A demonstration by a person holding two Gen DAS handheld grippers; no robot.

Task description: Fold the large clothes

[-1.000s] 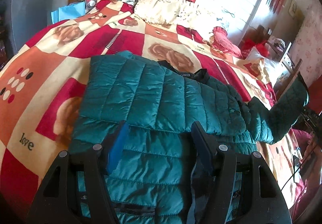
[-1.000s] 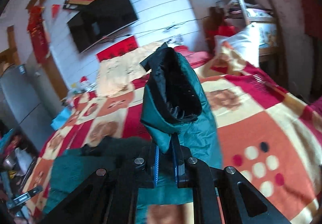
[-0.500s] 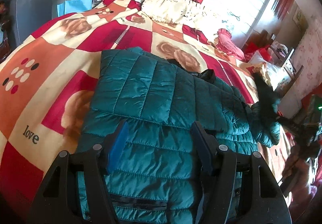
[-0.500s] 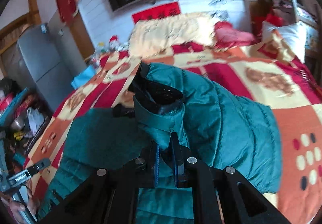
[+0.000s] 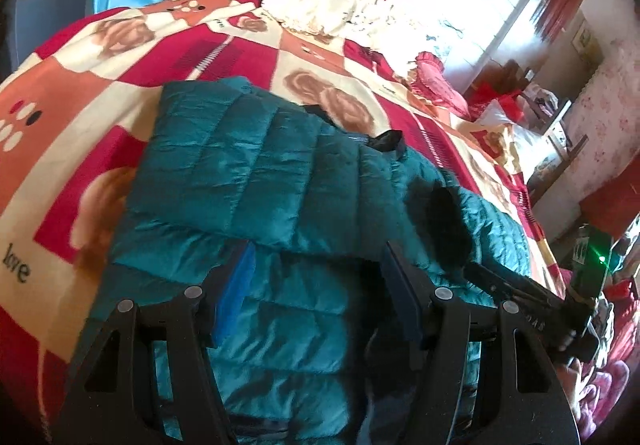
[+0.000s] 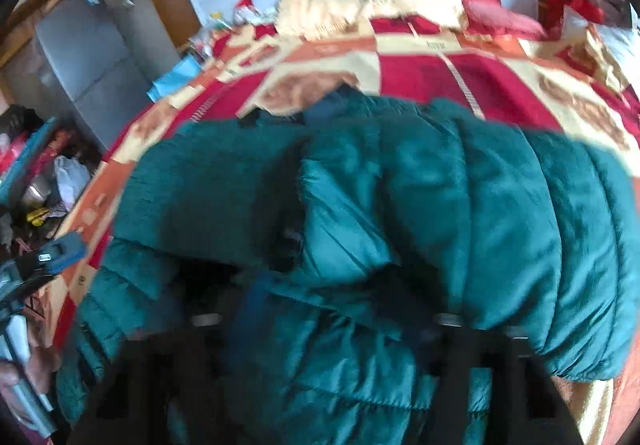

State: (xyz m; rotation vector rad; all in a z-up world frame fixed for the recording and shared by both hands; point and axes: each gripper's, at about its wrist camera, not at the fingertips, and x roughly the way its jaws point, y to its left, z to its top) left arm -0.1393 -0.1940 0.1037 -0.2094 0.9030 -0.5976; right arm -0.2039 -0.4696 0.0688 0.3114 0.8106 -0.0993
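A teal quilted puffer jacket (image 5: 256, 181) lies on the bed with one sleeve folded across its body. My left gripper (image 5: 318, 285) is open and empty, just above the jacket's lower part. The right gripper shows in the left wrist view at the right (image 5: 516, 289), its tip at the dark cuff of the other sleeve (image 5: 444, 221). In the right wrist view the picture is blurred; the jacket (image 6: 400, 205) fills it, the sleeve (image 6: 500, 213) now lies over the body, and my right gripper (image 6: 332, 309) appears open.
The bed has a red, orange and cream patterned blanket (image 5: 80, 93). A cream pillow (image 5: 324, 5) and a red pillow (image 5: 436, 85) lie at the head. Clutter stands at the left of the bed (image 6: 40, 181). The left gripper shows at the left edge (image 6: 44, 265).
The right gripper carried the raised sleeve down and across onto the jacket's body, and its fingers have spread apart. The left gripper stayed open and shifted slightly.
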